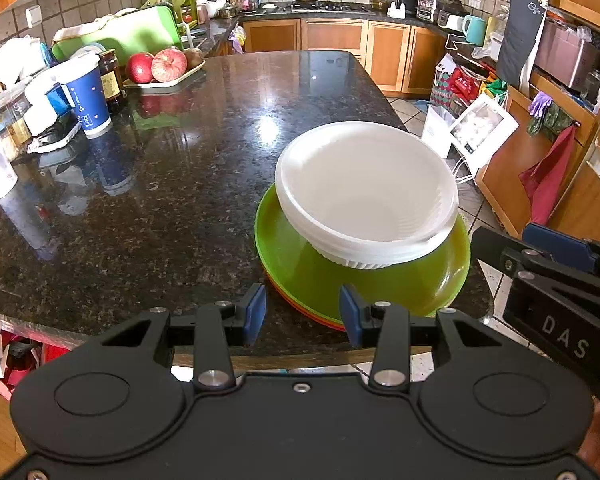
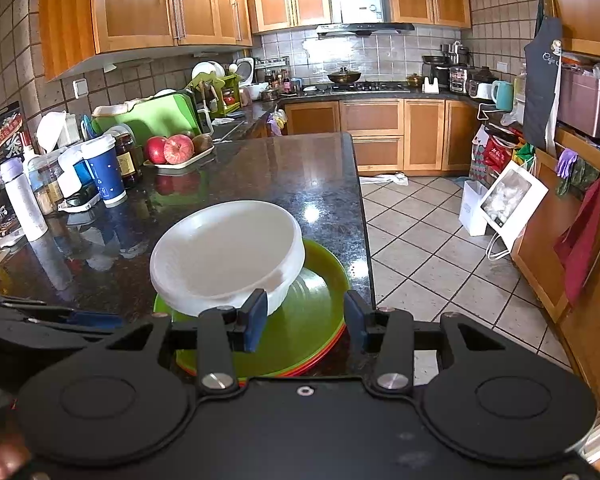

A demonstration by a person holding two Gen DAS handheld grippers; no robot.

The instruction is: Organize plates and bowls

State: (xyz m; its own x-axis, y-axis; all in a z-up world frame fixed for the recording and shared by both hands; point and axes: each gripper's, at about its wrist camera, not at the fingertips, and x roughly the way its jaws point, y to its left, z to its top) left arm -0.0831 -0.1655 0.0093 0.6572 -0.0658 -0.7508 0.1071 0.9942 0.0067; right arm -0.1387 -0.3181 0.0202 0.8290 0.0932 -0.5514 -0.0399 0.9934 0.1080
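1. The white bowls (image 1: pixel 366 196) sit stacked and tilted on the green plate (image 1: pixel 380 280). Orange and red plates (image 1: pixel 320 318) lie under it. The pile is at the near right corner of the dark stone counter (image 1: pixel 180 200).
2. The left gripper (image 1: pixel 302 308) has its blue pads spread apart. Nothing is between them. It is just in front of the plates.
3. Only the left view shows the right gripper from the side, past the counter's right edge.
4. The right gripper (image 2: pixel 306 318) is spread too and pinches nothing. Its left pad (image 2: pixel 256 320) is in front of the bowls.
5. Only the right view shows the wall cupboards (image 2: pixel 140 4).
6. Both views show apples (image 1: pixel 158 66) and a blue cup (image 1: pixel 86 98) along the left edge.
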